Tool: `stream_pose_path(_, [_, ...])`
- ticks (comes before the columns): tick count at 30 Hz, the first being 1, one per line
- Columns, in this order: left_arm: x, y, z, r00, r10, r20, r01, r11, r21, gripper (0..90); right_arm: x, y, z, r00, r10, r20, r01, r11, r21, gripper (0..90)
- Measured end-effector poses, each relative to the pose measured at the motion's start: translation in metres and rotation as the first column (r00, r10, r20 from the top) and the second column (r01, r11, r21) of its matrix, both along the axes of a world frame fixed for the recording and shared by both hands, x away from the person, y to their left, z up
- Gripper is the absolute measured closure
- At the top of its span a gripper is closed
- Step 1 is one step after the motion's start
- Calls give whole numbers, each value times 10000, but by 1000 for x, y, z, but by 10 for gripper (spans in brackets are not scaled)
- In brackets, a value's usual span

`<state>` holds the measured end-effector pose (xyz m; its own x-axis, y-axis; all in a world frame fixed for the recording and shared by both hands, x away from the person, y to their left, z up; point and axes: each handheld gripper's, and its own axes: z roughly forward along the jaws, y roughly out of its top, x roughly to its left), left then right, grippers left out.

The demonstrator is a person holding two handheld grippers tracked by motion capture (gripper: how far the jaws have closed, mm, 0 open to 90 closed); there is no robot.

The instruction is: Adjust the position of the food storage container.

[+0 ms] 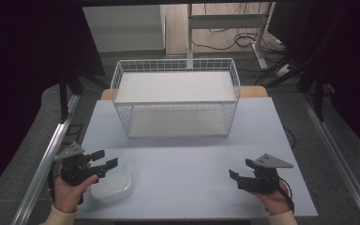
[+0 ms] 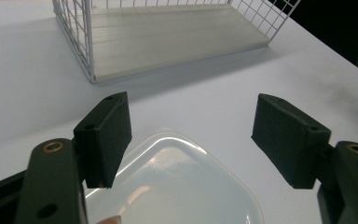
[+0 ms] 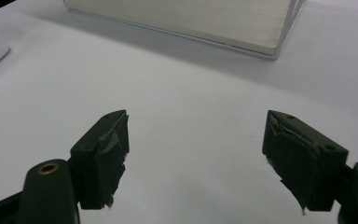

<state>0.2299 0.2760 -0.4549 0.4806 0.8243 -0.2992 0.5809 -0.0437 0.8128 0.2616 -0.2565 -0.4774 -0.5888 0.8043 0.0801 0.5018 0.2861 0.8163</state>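
Your table (image 1: 183,164) is a pale, matt, grey-white sheet, bare over most of its near half, with a strip of wooden edge showing at its far corners behind the white wire basket (image 1: 176,96). That basket stands toward the far middle of the table, with a light board across its top level and another on its floor. Your left hand-held gripper (image 1: 104,159) sits at the near left, its jaws spread wide apart and holding nothing; in the left gripper view the translucent plastic container (image 2: 168,186) lies just below and between those jaws, not touched by either as far as you can see. From above, the container (image 1: 111,182) rests flat on the table just beside your left hand (image 1: 68,192), close to the near edge. Your right hand-held gripper (image 1: 241,170) is at the near right, well apart from the container, jaws also wide open and empty over bare table. Around you the room is dark: black curtains on both sides, metal rails running along the table's flanks, grey floor, and cables trailing near a white desk frame beyond the basket.
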Motion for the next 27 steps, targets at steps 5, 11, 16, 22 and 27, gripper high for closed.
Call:
stream_pose_path(5, [0,-2,0,10000,-50,7,50,10000,16,275,0,-3,0,9999,-153,42,154,9999,-73,224])
stream_pose_path(11, [-1,-2,0,10000,-84,6,84,10000,9,275,1,-7,-1,9995,-311,16,312,9992,-235,226])
stream_pose_path(16, [-2,0,3,10000,-61,48,61,10000,-16,276,2,-9,-1,9992,-401,37,401,9989,-226,226])
stream_pose_path(22, [-5,4,8,10000,64,74,-63,10000,-46,284,2,-13,0,9986,-523,6,523,9984,-193,227])
stream_pose_path(27, [-8,11,13,9998,207,54,-207,9998,-35,315,3,-16,1,9979,-655,-3,655,9977,-179,228])
